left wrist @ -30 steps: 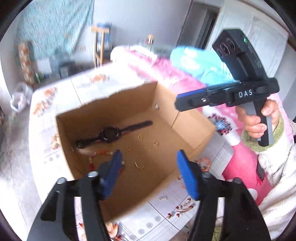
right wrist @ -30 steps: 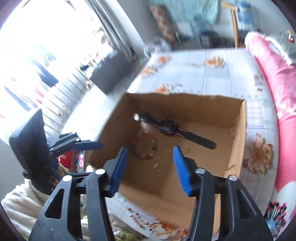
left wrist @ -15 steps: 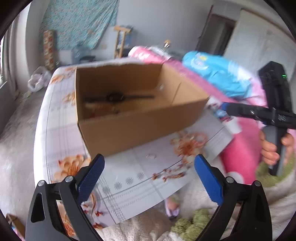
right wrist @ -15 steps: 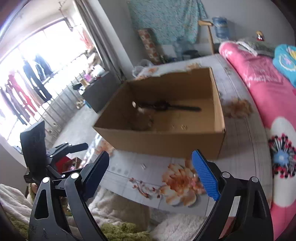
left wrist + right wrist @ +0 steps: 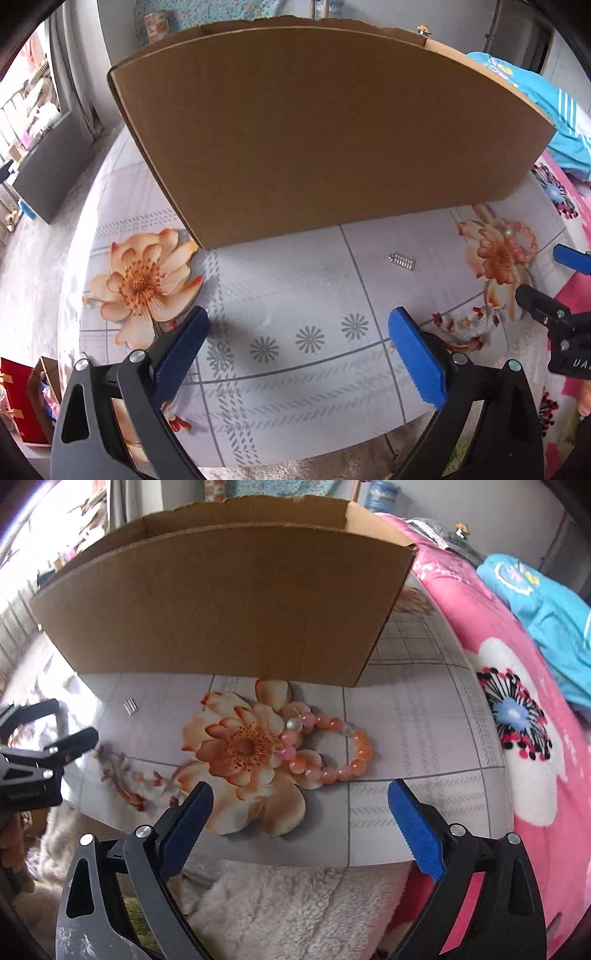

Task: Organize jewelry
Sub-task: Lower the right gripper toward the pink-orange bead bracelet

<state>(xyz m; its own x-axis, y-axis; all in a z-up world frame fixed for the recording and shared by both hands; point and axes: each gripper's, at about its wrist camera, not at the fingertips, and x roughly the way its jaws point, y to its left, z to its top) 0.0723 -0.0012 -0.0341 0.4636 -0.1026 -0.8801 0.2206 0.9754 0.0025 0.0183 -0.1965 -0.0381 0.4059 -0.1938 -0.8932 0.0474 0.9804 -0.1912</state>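
An orange-pink bead bracelet (image 5: 325, 744) lies on the flowered tablecloth in front of the brown cardboard box (image 5: 221, 602); it also shows in the left wrist view (image 5: 517, 240). A small silver trinket (image 5: 402, 260) lies on the cloth near the box; it also shows in the right wrist view (image 5: 130, 706). My left gripper (image 5: 299, 339) is open and empty, low over the cloth before the box (image 5: 325, 129). My right gripper (image 5: 299, 812) is open and empty, just short of the bracelet. The box's inside is hidden.
The table's near edge runs just below both grippers (image 5: 295, 454). A pink flowered blanket (image 5: 517, 720) and a blue garment (image 5: 546, 602) lie to the right. A fluffy white fabric (image 5: 295, 912) lies below the table edge. A red box (image 5: 18, 398) stands low at the left.
Both grippers have dropped from above the open box to table height in front of it and opened wide. The box's inside is now out of sight.
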